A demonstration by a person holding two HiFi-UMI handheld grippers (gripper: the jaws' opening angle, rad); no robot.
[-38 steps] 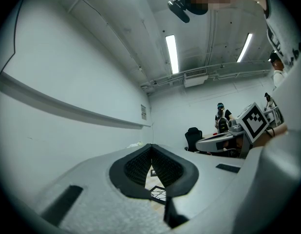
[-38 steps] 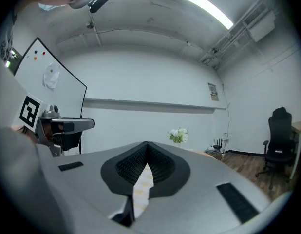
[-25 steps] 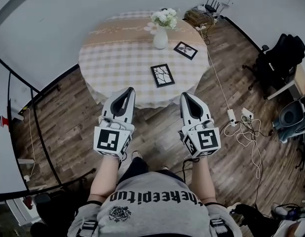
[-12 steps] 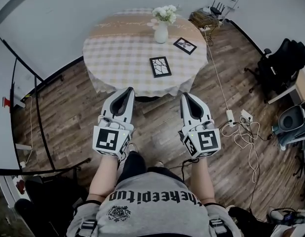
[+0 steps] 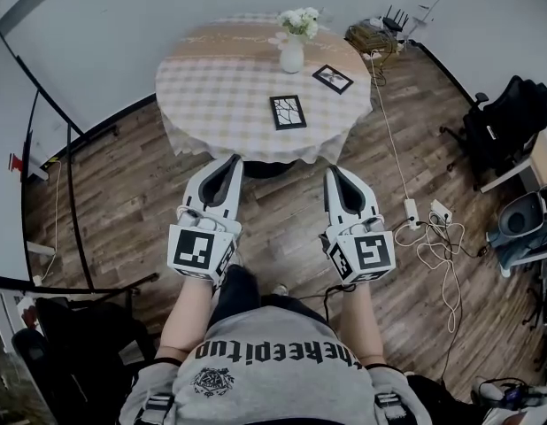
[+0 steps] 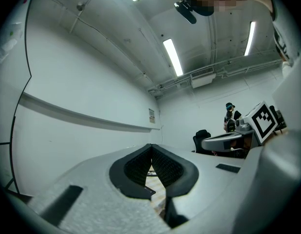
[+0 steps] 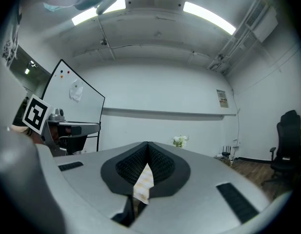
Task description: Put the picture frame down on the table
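One round table (image 5: 211, 87) with a checked cloth lies farther from the person than a second ago. The left gripper (image 5: 233, 160) and the right gripper (image 5: 332, 172) hang side by side over the wood floor (image 5: 123, 202), each claw closed and empty. The near picture frame (image 5: 288, 112) lies flat mid-table. The far picture frame (image 5: 332, 79) lies flat to the right of the vase (image 5: 292, 56). Both gripper views show only a sliver of cloth behind the jaws, and both frames are hidden there.

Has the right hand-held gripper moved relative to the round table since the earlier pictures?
Yes. The right hand-held gripper has backed away from the table; more floor shows between them.
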